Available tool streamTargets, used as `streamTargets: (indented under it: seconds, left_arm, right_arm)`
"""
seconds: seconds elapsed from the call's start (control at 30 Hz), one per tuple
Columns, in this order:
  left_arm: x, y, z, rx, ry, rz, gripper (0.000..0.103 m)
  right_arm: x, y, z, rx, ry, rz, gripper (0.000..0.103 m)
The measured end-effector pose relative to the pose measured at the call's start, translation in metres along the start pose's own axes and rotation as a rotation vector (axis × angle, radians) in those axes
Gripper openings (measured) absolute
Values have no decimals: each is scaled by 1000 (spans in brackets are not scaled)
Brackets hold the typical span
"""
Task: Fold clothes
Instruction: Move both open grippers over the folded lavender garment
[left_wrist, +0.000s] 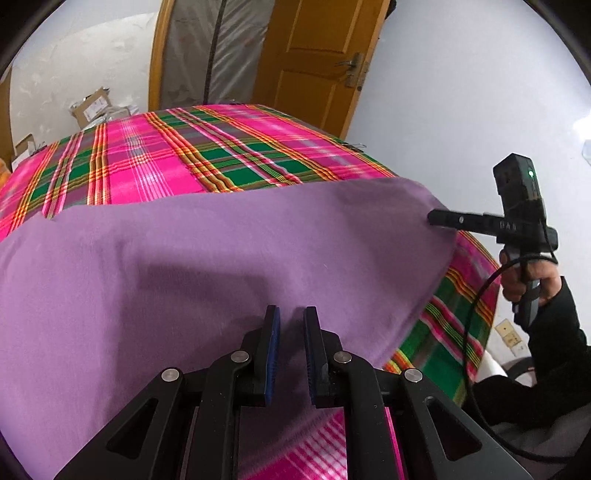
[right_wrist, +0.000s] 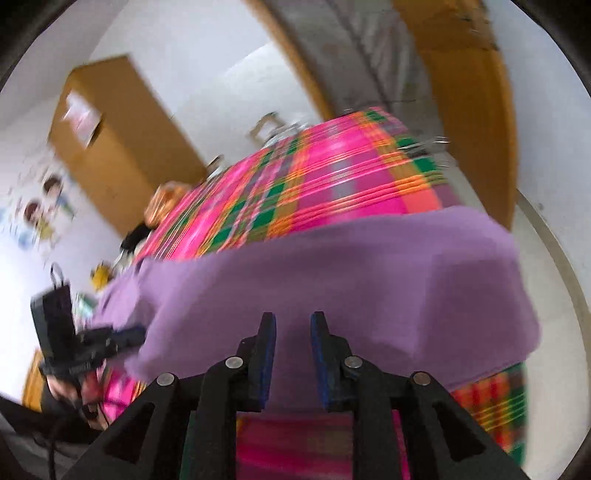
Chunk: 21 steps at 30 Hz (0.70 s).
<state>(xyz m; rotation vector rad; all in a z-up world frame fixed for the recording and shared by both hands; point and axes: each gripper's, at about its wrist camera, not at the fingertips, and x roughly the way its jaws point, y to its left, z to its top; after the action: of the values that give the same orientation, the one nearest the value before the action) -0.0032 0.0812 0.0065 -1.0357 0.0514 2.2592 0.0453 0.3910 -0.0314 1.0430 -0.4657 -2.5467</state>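
Note:
A purple garment (left_wrist: 229, 258) lies across the near part of a table covered in pink and green plaid cloth (left_wrist: 184, 155). My left gripper (left_wrist: 291, 314) reaches over the garment's near edge with its jaws a small gap apart, and the cloth runs between them. My right gripper also shows in the left wrist view (left_wrist: 436, 218), at the garment's right corner. In the blurred right wrist view the right gripper (right_wrist: 293, 319) stands with a small gap over the purple garment (right_wrist: 351, 280), and the left gripper (right_wrist: 136, 334) shows at the garment's left edge.
An orange wooden door (left_wrist: 321, 62) and a grey hanging cover (left_wrist: 218, 51) stand behind the table. Cardboard boxes (left_wrist: 96, 107) sit at the far left. A wooden cabinet (right_wrist: 114, 147) stands by the wall. A black cable (left_wrist: 476, 314) hangs from the right gripper.

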Motion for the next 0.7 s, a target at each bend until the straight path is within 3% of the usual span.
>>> streamTargets:
  seconds: [0.13,0.23,0.3,0.47,0.57,0.7]
  left_arm:
    - [-6,-6,-6,13,-3,-11,13]
    - [-5,-13,-7,20,0,-39,20]
    - [-1,-21,-6,36,3,-47,20]
    - [3,-39,-6,93,7,-33,20]
    - [-2,-40,-14,109,-7,-39,22]
    - [-9,-34,-21,83,-24,-54,22]
  right_arm:
    - [1,36,-8,-135,13,27,25]
    - [3,63,-15,-235,22,47,26]
    - [7,74,-15,-249,0,44,26]
    - [33,102,-29,-324,57,-31,26]
    - [32,120,-49,-452,10,-121,27]
    - [30,125,-53,-442,-14,-134,27]
